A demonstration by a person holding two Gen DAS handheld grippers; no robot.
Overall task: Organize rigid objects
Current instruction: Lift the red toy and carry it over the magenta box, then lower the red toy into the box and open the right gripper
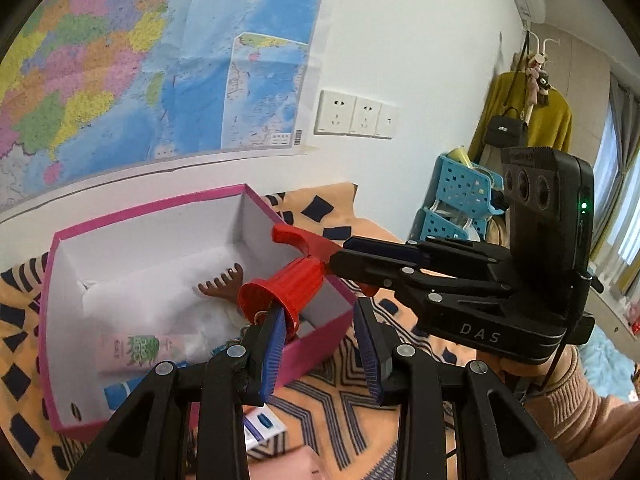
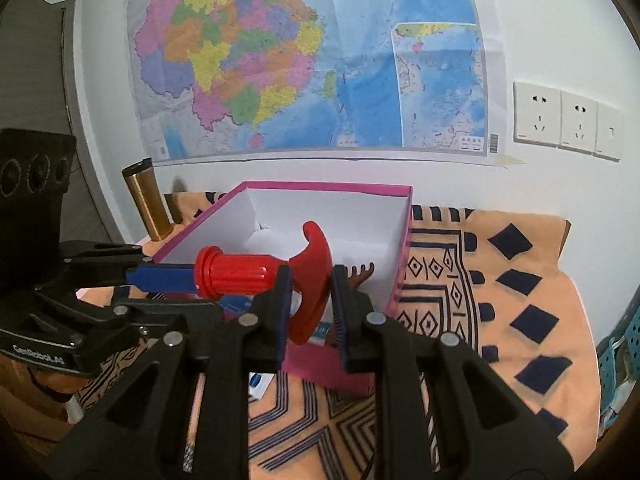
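A red plastic tool (image 1: 294, 280) with a ribbed barrel and a curved crosspiece hangs over the near corner of a pink box (image 1: 168, 208) with a white inside. My right gripper (image 2: 310, 300) is shut on the crosspiece (image 2: 316, 276); it also shows in the left wrist view (image 1: 340, 254). My left gripper (image 1: 322, 344) is open, its left finger pad (image 1: 274, 348) beside the barrel's flared end. In the right wrist view, the left gripper's blue pad (image 2: 164, 278) lies against that end. A brown comb (image 1: 224, 282) and a pink tube (image 1: 148, 350) lie in the box.
The box sits on an orange patterned cloth (image 2: 500, 300) against a wall with a map (image 2: 304, 60) and sockets (image 2: 564, 120). A gold tumbler (image 2: 146, 200) stands left of the box. Blue baskets (image 1: 460, 196) stand at the right. A small white-and-blue box (image 1: 264, 426) lies under my left gripper.
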